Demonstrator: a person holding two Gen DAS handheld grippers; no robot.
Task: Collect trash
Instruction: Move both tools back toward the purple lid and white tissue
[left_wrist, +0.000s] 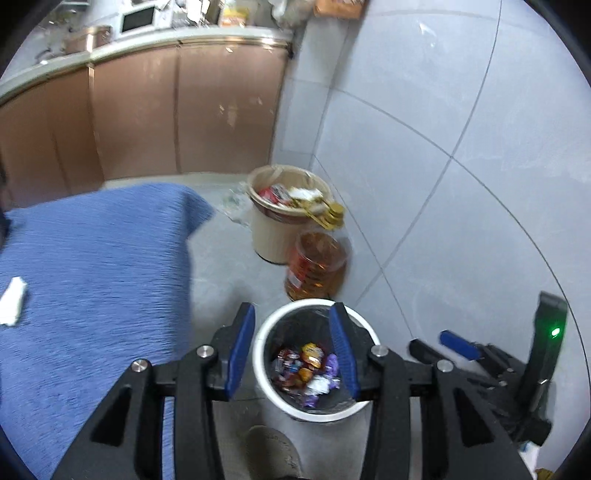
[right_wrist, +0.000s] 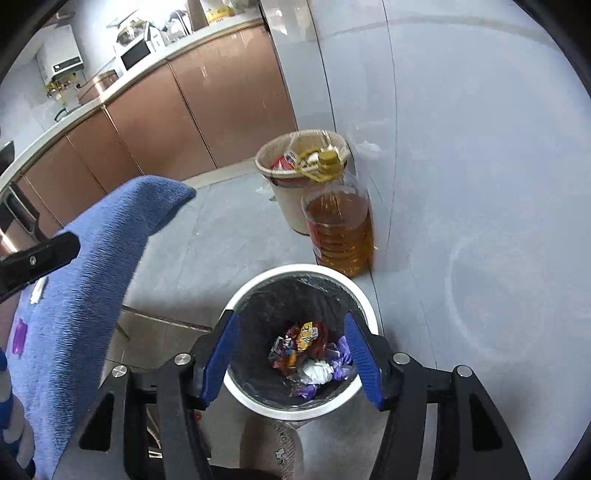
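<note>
Both grippers are hanging half-open and empty over the white bin (right_wrist: 301, 339). The next white scrap (left_wrist: 13, 301) is lying at nine o'clock of your left gripper (left_wrist: 291, 350), on the blue cloth (left_wrist: 92, 277), long axis toward one o'clock. Your right gripper (right_wrist: 291, 360) is sitting farther away.

I see pale grey wall tiles (right_wrist: 461, 147), a grey floor (right_wrist: 229, 236) and copper-brown kitchen cabinets (right_wrist: 207, 110) under a white worktop (left_wrist: 177, 42).

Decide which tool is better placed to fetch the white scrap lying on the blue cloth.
Probably left. The left tool is empty, beside the blue cloth with the white scrap; the right tool is farther over.
</note>
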